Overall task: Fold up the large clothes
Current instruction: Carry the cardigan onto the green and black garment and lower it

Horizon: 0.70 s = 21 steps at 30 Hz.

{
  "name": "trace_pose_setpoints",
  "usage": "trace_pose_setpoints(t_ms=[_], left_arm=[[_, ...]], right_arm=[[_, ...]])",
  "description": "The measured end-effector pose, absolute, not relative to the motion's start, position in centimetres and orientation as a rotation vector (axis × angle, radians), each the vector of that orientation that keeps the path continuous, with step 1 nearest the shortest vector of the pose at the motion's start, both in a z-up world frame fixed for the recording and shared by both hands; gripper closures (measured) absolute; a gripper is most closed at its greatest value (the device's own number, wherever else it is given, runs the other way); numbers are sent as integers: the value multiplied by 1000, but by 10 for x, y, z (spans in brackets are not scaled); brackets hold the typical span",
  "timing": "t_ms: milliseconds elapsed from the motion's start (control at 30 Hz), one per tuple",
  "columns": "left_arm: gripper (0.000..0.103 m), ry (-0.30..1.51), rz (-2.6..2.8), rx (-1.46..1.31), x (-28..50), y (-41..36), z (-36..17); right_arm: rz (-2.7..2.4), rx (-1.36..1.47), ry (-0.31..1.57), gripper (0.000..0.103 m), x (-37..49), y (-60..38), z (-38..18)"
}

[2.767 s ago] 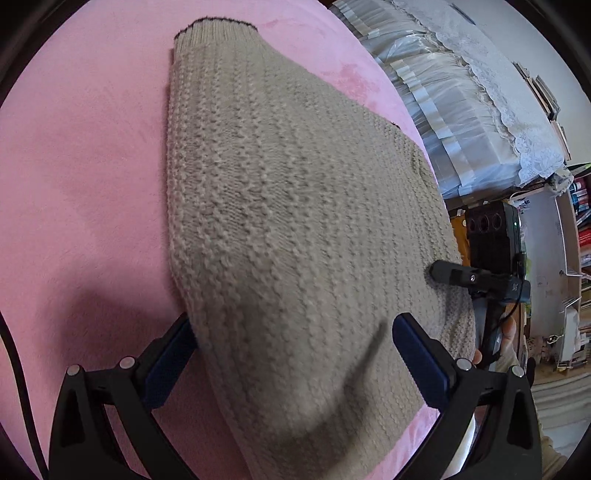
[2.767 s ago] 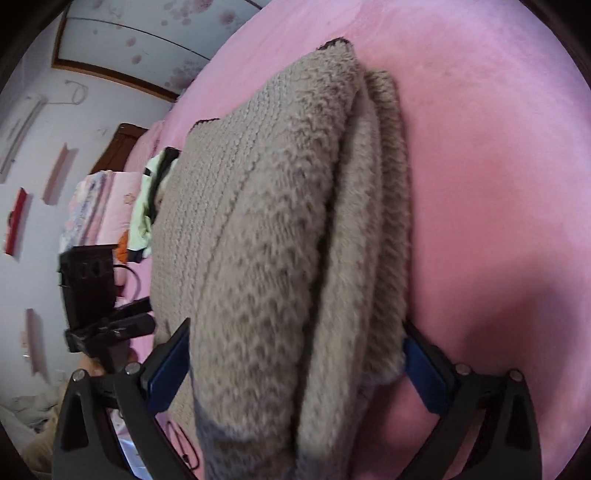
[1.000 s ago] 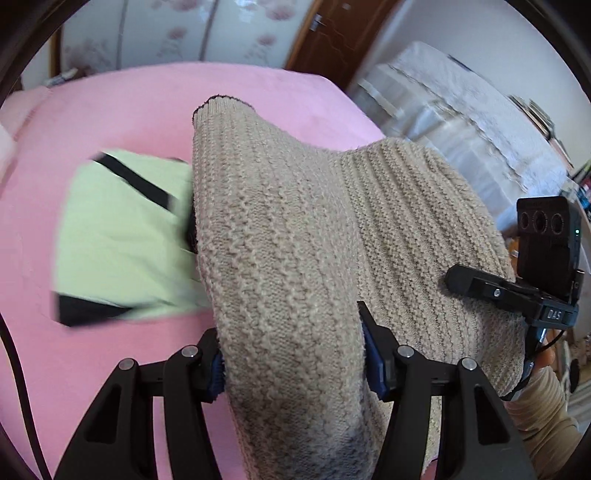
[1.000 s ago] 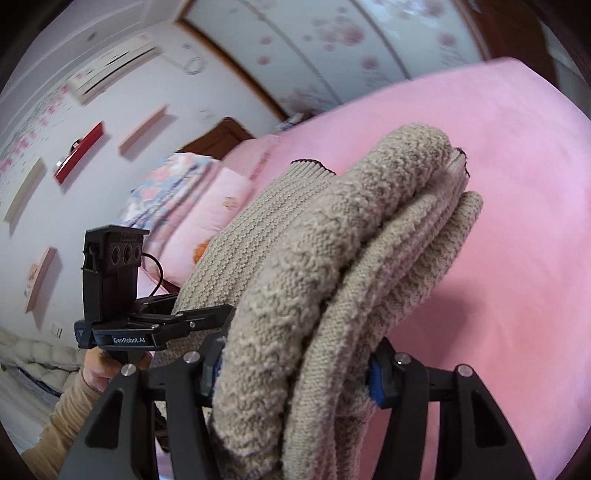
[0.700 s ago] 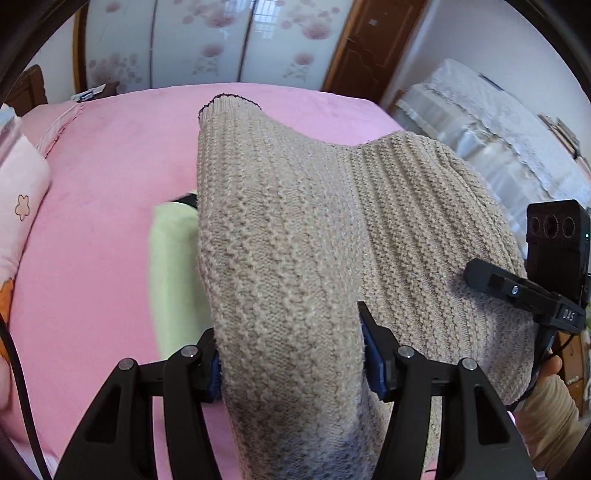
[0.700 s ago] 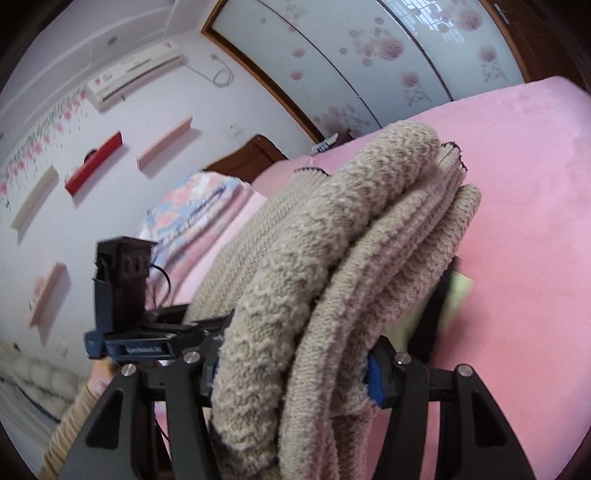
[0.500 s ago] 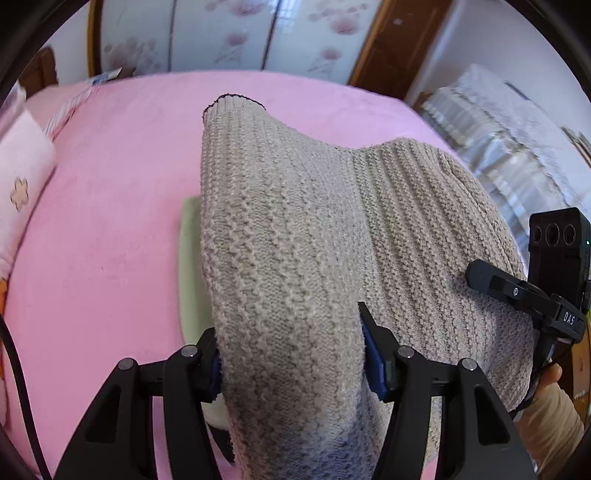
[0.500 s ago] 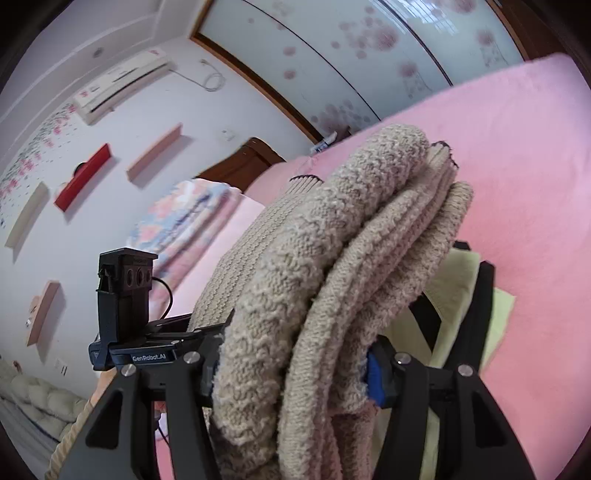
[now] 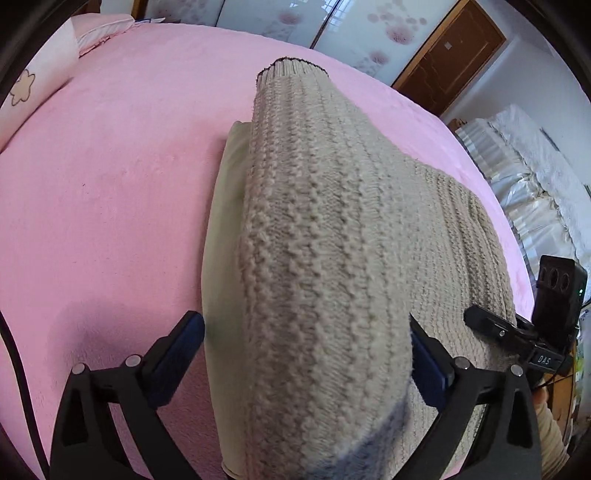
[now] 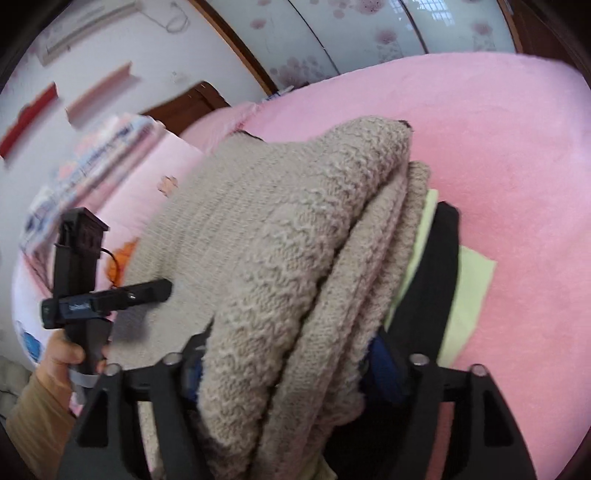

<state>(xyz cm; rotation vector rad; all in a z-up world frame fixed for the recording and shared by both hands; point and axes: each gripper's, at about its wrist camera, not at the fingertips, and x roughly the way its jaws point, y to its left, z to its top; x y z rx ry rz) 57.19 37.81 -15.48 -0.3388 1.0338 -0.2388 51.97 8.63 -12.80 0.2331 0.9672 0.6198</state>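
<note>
A folded beige knit sweater [image 9: 332, 240] lies on a folded light-green garment [image 9: 225, 221] with black trim on the pink bed [image 9: 110, 184]. My left gripper [image 9: 303, 358] straddles the sweater's near end; its jaws are opening, and the left pad stands clear of the knit. In the right wrist view the sweater [image 10: 295, 240] shows as a thick stack over the green garment [image 10: 469, 295]. My right gripper [image 10: 288, 369] is around that stack with its jaws opening, the pads just off the knit. Each view shows the other gripper beside the sweater.
Pink pillows [image 9: 22, 85] and a stack of patterned quilts [image 10: 92, 166] sit at the head of the bed. Flowered sliding doors [image 9: 295, 18] and a brown door [image 9: 450, 48] stand behind. White-covered furniture [image 9: 535, 177] is at the right. A hand [image 10: 62, 354] holds the left gripper.
Both grippers came down with the sweater and set it onto the green garment. Both pairs of jaws, shut on the sweater before, have spread apart.
</note>
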Motion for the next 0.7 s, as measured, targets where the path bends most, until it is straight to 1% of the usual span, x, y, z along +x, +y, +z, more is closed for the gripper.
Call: trace_pose_setpoints(t_ms=[100,233,400,500,567,600,633,700], left_arm=[[2,1009,-173,-276,559,371,-137],[2,912,-128,-186,527,354,-95],[2,854,-172,-147,500,325,-61],[2,839,-222,-136,491,311,-61],[2,879,-210,-105,494,305,-75],[2,913,-186,-100,498,305,-86],[2,940,-170,-103,485,326,-94],[2,998,-124,-108,489,339,-118]], right_arm=[[547,129,980,25,508,93,-103],[383,-98,838,25,468,98,-61],[462,-137,756,25,421,108,-38],[474,-221,685,25,395,126,-40],[479,-245,705,27,391,136,-53],[459,-270,714,30,390,136,-62],[418,-305,720,33,391,138,-71],[361,-325,779,36,404,133,-94]])
